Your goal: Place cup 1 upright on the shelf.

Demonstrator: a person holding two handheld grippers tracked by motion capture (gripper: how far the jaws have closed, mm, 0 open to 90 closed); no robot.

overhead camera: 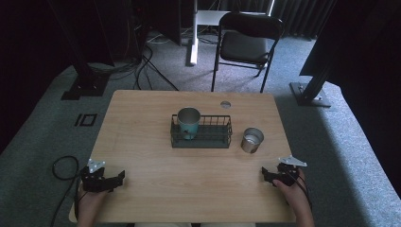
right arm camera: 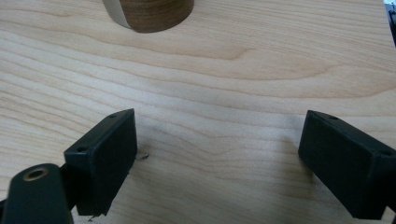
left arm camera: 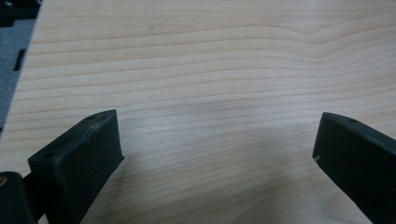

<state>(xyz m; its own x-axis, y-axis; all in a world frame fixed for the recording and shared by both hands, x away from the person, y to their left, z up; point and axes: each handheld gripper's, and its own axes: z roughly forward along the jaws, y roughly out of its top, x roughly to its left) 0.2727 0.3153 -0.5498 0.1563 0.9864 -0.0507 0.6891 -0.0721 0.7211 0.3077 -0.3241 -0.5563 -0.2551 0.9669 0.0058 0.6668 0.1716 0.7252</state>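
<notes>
The left hand-held gripper [overhead camera: 118, 178] rests at the near left of the table [overhead camera: 142, 142], jaws spread wide with nothing but bare wood between them. Ahead of it and to its right stands a black wire rack [overhead camera: 202, 132], with a teal cup [overhead camera: 188, 123] upright in the rack's left end. The cup looks like thin metal: probably light and stiff, with a smooth wall that could slip under hard black jaws. Its open rim, clear above the wire, seems the best place to pinch, one jaw inside and one outside.

Just right of the rack, and ahead and slightly left of the right hand-held gripper [overhead camera: 265, 174], a steel cup [overhead camera: 252, 140] stands on the table, apart from the rack. It is the nearest thing to that gripper, whose jaws also stand wide apart and empty. In the right gripper view the cup's lower wall [right arm camera: 149, 14] mirrors the wood grain, so it is polished and likely slippery; light, rigid, easy to tip. A grip across the rim or around the upper wall should hold.

No brand, label or writing is readable on either cup.
</notes>
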